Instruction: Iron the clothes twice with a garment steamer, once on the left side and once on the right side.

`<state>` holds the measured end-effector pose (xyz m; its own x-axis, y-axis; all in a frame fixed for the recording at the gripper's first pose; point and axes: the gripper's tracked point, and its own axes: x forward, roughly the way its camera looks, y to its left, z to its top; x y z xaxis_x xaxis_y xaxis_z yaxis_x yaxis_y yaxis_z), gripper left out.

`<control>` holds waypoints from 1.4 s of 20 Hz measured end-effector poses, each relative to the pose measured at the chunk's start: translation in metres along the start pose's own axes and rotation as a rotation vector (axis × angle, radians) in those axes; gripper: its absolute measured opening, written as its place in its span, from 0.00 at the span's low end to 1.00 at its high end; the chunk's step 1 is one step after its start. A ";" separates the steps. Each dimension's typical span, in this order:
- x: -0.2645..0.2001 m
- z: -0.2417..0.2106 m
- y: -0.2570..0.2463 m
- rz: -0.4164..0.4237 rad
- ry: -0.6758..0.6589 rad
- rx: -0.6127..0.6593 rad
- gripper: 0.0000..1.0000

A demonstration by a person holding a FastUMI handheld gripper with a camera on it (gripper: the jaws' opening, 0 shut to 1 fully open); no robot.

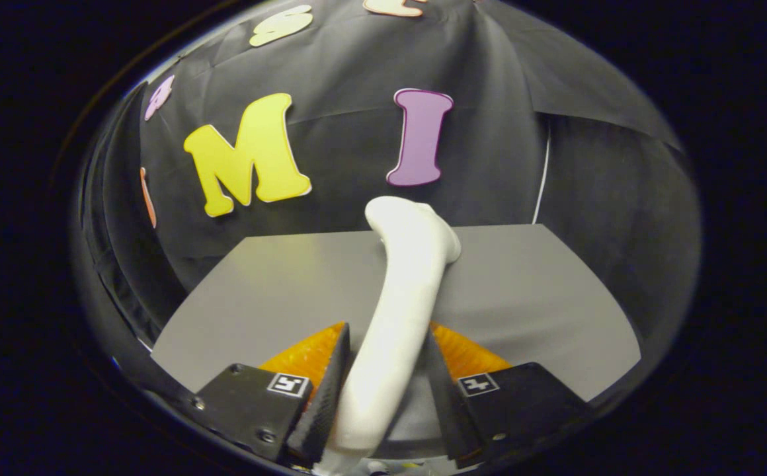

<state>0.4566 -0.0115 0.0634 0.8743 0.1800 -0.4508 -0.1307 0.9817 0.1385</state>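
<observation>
The gripper (pixel 383 357) is clamped on the handle of the smooth white plastic garment steamer (pixel 400 297), whose bent head reaches beyond the fingers over the far edge of the flat grey table (pixel 278 284). No garment is visible on that table. A good pass likely needs a firm clamp and slow, even strokes with the head facing the cloth.
</observation>
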 end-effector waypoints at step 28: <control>-0.092 0.032 0.020 0.041 -0.274 0.132 0.39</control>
<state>0.3887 -0.0102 0.1361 0.9655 0.1780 -0.1901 -0.1222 0.9543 0.2728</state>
